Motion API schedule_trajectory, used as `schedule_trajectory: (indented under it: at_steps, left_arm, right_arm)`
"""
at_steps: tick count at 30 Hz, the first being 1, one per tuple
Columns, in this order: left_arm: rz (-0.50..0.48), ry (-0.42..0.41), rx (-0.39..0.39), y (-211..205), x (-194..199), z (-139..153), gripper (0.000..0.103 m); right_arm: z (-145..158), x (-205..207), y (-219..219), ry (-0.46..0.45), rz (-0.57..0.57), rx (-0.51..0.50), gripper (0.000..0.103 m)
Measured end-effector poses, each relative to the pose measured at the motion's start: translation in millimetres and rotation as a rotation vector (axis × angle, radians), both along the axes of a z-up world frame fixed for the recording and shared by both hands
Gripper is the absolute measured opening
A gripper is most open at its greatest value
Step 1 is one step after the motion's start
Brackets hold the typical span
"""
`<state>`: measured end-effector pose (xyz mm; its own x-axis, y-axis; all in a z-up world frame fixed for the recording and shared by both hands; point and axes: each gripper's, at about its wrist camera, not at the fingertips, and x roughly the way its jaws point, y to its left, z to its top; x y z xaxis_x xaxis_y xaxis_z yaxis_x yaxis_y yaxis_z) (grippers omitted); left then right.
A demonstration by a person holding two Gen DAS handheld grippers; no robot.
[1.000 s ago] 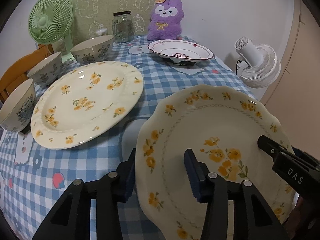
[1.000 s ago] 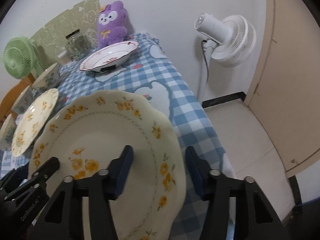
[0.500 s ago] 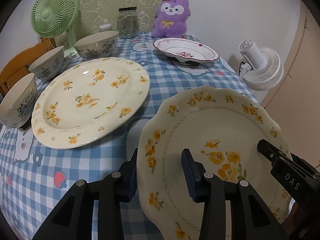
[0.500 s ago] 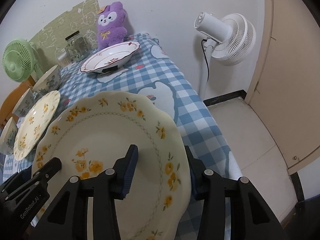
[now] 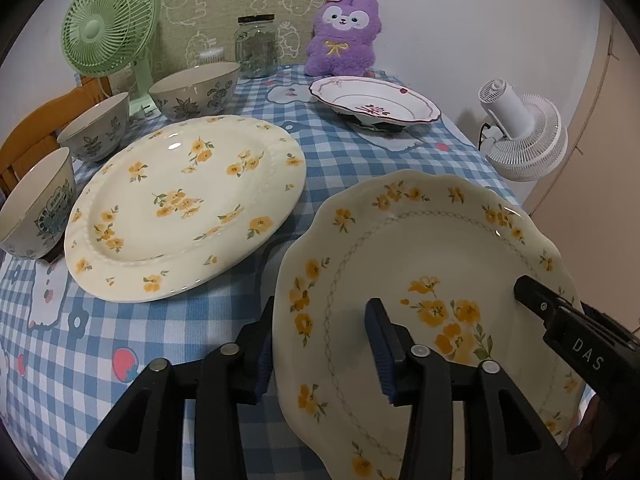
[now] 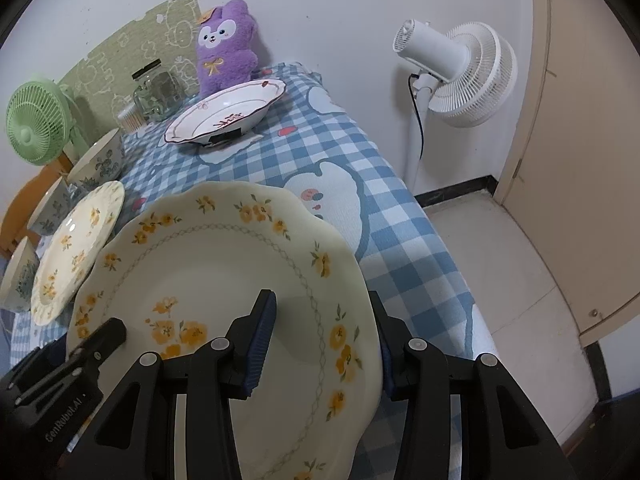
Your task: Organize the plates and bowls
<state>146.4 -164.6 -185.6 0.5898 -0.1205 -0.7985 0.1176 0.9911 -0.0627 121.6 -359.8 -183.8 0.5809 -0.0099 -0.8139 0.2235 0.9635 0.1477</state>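
Note:
A cream scalloped plate (image 5: 420,240) (image 6: 224,264) with yellow flowers hangs slightly tilted over the table's near right corner, held from both sides. My left gripper (image 5: 320,344) straddles its left rim, one pad under the rim and one on the inside; its jaws are opening. My right gripper (image 6: 322,340) is shut on the right rim. Each wrist view shows one of the other gripper's fingers (image 5: 536,296) (image 6: 108,332) resting on the plate. A large oval flowered plate (image 5: 180,200) (image 6: 76,248) lies to the left on the checked tablecloth (image 5: 100,340).
Three patterned bowls (image 5: 196,88) (image 5: 96,124) (image 5: 36,204) line the left side. A red-trimmed deep plate (image 5: 376,100) sits at the back. Behind stand a green fan (image 5: 108,28), a jar (image 5: 258,46) and a purple plush (image 5: 344,40). A white floor fan (image 6: 460,68) stands right of the table.
Both pairs of jaws have drawn in a little around the plate's rims since a second ago. The plate and both hands have barely shifted.

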Motion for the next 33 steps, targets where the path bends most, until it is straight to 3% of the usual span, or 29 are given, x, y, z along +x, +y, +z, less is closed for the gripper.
schedule_trajectory:
  at_steps: [1,2,4,7,10,14,22,33]
  left_arm:
    - [-0.001,0.001,0.009,0,0,0,0.064]
    - [0.002,-0.001,0.014,1,-1,-1,0.071]
    - [0.011,-0.005,0.011,4,-3,1,0.074]
    - [0.017,-0.003,0.005,9,-4,3,0.081]
    - [-0.001,-0.009,-0.02,11,-8,10,0.088]
    - [-0.015,-0.063,0.046,9,-16,24,0.096]
    - [-0.005,-0.124,0.053,22,-24,52,0.099]
    - [0.025,-0.174,0.042,47,-28,84,0.099]
  right_arm:
    - [1,0,-1,0.0,-0.006,-0.027,0.053]
    - [4,0,0,-0.004,-0.014,-0.065,0.066]
    - [11,-4,2,-0.037,-0.02,-0.115,0.081]
    - [21,-10,5,-0.085,-0.022,-0.144,0.089]
    - [28,-11,11,-0.092,0.004,-0.135,0.09]
    - [38,-14,24,-0.106,0.026,-0.152,0.09]
    - [65,-17,42,-0.136,0.074,-0.117,0.09]
    - [106,-15,78,-0.203,0.133,-0.179,0.094]
